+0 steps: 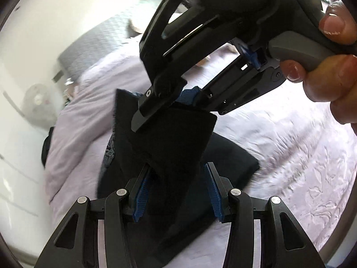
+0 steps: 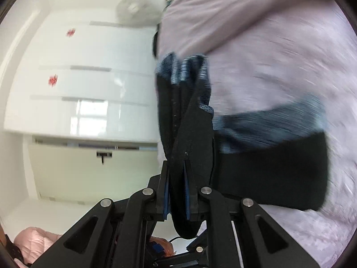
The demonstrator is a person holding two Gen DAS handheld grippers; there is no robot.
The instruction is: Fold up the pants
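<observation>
A: Right gripper [image 2: 177,192] is clamped tight, blue pads pinching a bunched fold of the black pants [image 2: 185,120], cloth lifted with its grey lining showing at the top

B: And the left gripper [image 1: 178,192]?

A: Cloth hangs between its pads [image 1: 140,197], against the left one, a gap on the right; whether it truly grips, I cannot tell

B: Where's the rest of the garment?

A: The folded bulk lies on the pale lilac bedspread [image 1: 290,138], the raised part strung between both tools

B: Beyond that?

A: A hand [image 1: 330,67] wraps the right tool's handle; white drawers [image 2: 89,78] and a fan [image 2: 138,7] stand beside the bed
</observation>
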